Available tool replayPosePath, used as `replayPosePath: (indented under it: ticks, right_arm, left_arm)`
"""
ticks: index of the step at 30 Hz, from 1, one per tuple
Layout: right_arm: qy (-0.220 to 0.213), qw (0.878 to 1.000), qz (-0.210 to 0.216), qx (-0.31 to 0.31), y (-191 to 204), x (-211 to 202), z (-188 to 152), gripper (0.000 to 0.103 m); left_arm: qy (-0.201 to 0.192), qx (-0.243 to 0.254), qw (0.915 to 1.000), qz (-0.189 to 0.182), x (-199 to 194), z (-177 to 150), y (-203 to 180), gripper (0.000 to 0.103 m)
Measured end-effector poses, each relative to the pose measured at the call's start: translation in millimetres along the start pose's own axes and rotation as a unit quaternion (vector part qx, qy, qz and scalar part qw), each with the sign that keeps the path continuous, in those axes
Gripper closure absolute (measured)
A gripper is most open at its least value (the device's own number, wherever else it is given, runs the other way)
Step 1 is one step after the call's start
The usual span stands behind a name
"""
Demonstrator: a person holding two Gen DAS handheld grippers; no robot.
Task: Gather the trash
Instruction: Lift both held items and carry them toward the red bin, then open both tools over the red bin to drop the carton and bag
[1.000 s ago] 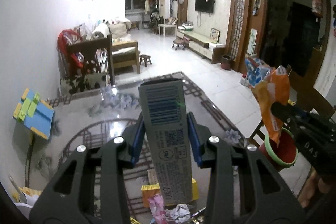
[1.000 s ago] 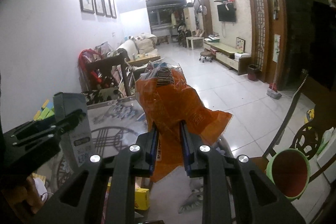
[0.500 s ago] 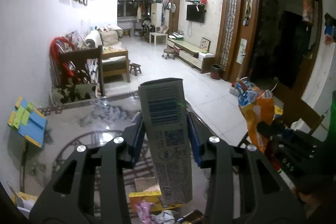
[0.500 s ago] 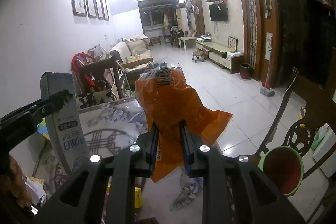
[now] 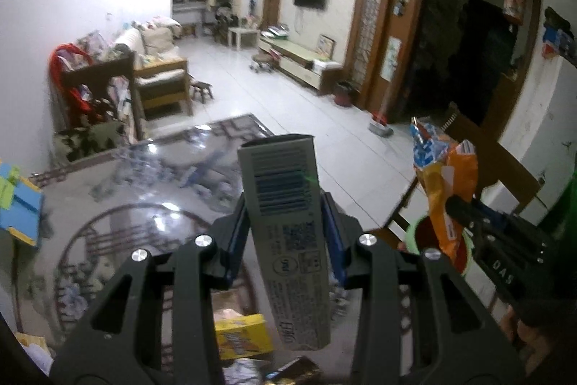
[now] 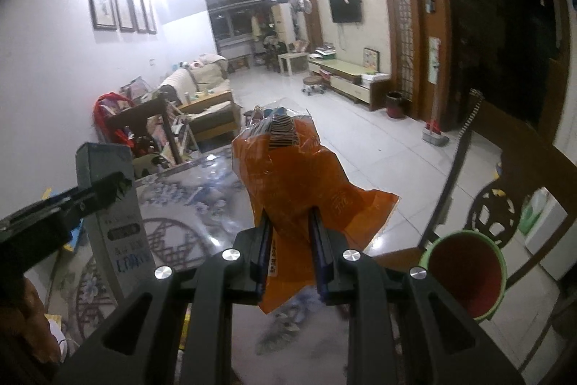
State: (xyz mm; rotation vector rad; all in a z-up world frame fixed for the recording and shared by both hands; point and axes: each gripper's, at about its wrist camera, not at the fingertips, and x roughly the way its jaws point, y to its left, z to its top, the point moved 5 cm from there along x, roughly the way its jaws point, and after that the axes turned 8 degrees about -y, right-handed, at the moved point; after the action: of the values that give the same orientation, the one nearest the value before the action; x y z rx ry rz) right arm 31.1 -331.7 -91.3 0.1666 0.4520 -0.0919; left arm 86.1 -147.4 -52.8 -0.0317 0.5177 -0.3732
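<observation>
My left gripper (image 5: 286, 240) is shut on a long grey carton box (image 5: 288, 233) with a barcode, held upright above the glass table (image 5: 144, 204). The box also shows in the right wrist view (image 6: 111, 215). My right gripper (image 6: 290, 255) is shut on an orange snack bag (image 6: 299, 183), also seen in the left wrist view (image 5: 447, 186). A red bin with a green rim (image 6: 465, 276) stands low at the right beside the table; in the left wrist view the bin (image 5: 425, 233) sits under the orange bag.
On the table below lie a yellow box (image 5: 241, 336) and crumpled wrappers (image 5: 245, 370). A blue and yellow block (image 5: 18, 208) sits at the table's left. A dark wooden chair (image 6: 494, 204) stands behind the bin. Tiled floor stretches beyond.
Both grippers keep their hold. The left view has swung back left and lower over the table. The orange bag now hangs over the bin in the left view.
</observation>
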Motion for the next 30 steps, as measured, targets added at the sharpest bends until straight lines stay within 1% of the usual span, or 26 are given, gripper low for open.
replayPosePath:
  ticks: [5,8,17,21,24,26,27,30]
  right_arm:
    - [0.007,0.999,-0.035,0.018,-43.5,2.4,-1.7,0.083]
    - [0.009,0.998,-0.06,0.032,-73.4,2.1,-3.8,0.083]
    - [0.017,0.99,-0.124,0.066,-148.3,-1.5,-12.8,0.083]
    - [0.032,0.986,-0.148,0.076,-180.4,1.7,-23.2,0.083]
    - [0.049,0.98,-0.167,0.096,-212.4,8.8,-33.8,0.083]
    - [0.062,0.976,-0.181,0.108,-232.5,14.8,-42.1,0.082]
    - [0.067,0.974,-0.188,0.112,-241.2,17.6,-46.1,0.082]
    - [0.081,0.967,-0.203,0.131,-265.0,27.7,-59.3,0.082]
  left_arm:
    - [0.026,0.013,0.999,-0.033,28.7,-10.5,-33.8,0.065]
    - [0.04,0.025,0.9973,-0.057,46.5,-14.5,-60.5,0.065]
    - [0.053,0.064,0.99,-0.114,80.3,-17.0,-134.4,0.065]
    - [0.068,0.081,0.9845,-0.139,100.9,-24.3,-168.2,0.065]
    - [0.088,0.089,0.9781,-0.166,120.0,-34.1,-196.6,0.065]
    - [0.097,0.089,0.9739,-0.185,128.7,-38.7,-210.6,0.065]
    - [0.107,0.084,0.9706,-0.198,137.3,-42.5,-223.0,0.065]
    - [0.126,0.08,0.9645,-0.218,155.8,-52.4,-250.4,0.065]
